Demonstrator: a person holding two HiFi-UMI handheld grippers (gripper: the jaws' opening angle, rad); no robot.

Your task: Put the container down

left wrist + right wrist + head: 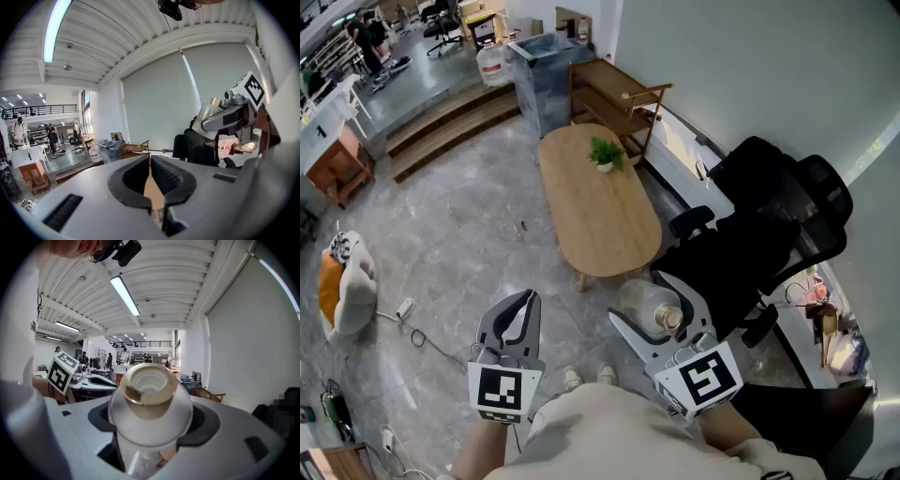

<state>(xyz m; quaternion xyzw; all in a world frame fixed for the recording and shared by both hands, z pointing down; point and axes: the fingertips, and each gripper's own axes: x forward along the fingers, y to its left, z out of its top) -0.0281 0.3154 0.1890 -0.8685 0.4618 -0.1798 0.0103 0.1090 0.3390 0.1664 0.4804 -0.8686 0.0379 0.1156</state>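
The right claw (640, 306) grips the clear container (150, 404) wide between its jaws, carried over the floor (469, 244) short of the wooden surface (600, 220) ahead, probably its landing place. Its long axis runs along the jaws, with the tan-rimmed neck (149, 383) facing back toward the claw's body. The left claw (151, 174) is clenched, empty.

The left gripper (528, 296) and the right gripper (639, 298) share one build: pale grey moulded shells, with black ribbed pads (166, 174) lining the jaws. At its near end each carries a white cube (504, 392) printed with bold black square markers. The person wears a loose cream top (609, 431) and white shoes (572, 378).
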